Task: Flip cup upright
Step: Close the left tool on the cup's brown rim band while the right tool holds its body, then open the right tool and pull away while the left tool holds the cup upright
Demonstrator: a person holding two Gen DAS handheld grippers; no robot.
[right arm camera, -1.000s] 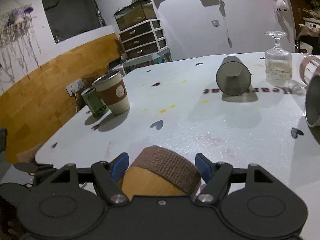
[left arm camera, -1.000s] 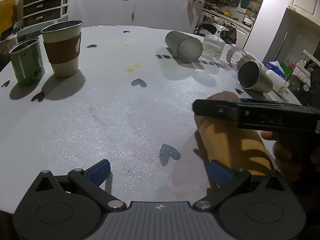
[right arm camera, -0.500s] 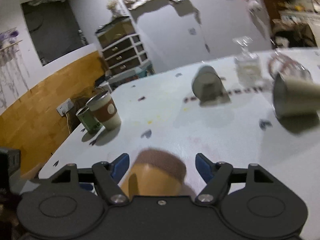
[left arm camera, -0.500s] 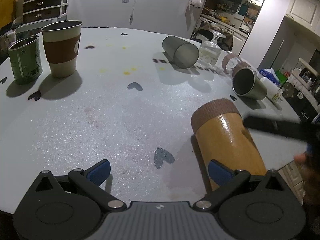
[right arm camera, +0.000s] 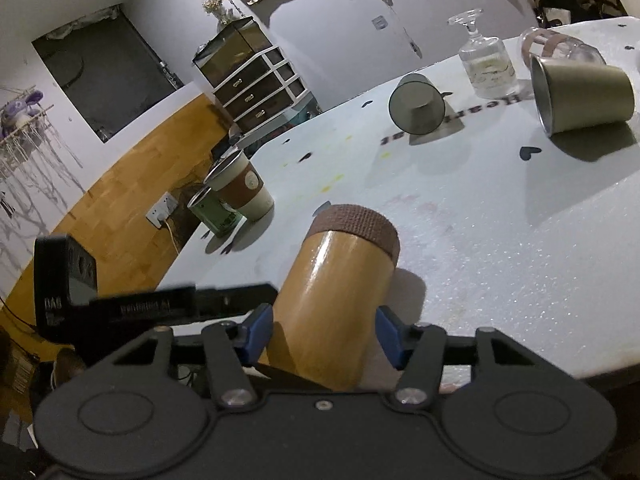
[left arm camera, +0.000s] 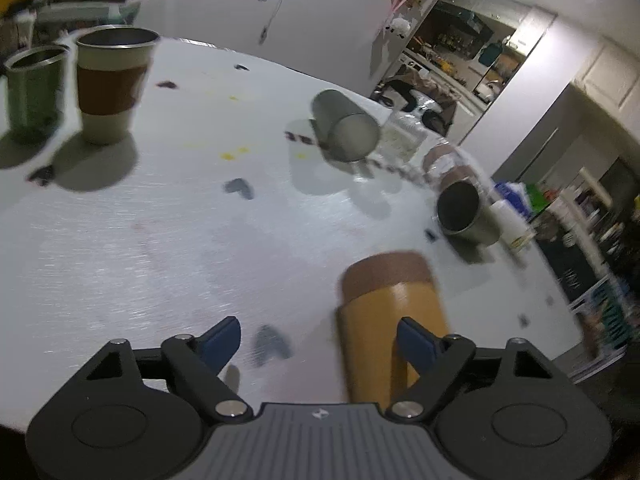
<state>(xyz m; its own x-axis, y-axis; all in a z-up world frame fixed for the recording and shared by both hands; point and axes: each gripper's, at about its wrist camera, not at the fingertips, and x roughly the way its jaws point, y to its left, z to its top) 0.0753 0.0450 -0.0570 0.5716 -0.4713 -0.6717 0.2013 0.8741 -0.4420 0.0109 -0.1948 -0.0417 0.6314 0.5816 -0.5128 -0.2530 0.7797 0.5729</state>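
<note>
A tan bamboo cup [right arm camera: 340,300] with a brown woven band at its far end lies tilted at the near edge of the white table [right arm camera: 500,240]. My right gripper [right arm camera: 324,330] is shut on the cup, a blue pad on each side of its body. In the left wrist view the cup [left arm camera: 392,312] sits at the lower right. My left gripper [left arm camera: 316,346] is open and empty, and its right finger [left arm camera: 416,344] is in front of the cup. The left gripper also shows in the right wrist view [right arm camera: 140,304], just left of the cup.
A paper cup with a brown sleeve [left arm camera: 112,84] and a green can [left arm camera: 34,92] stand at the far left. A grey cup [left arm camera: 346,128] and a steel cup [left arm camera: 464,212] lie on their sides. An upside-down glass [right arm camera: 486,60] stands behind them.
My right gripper has closed onto the bamboo cup and the view has tilted. My left gripper has swung right, so its right finger now overlaps the cup.
</note>
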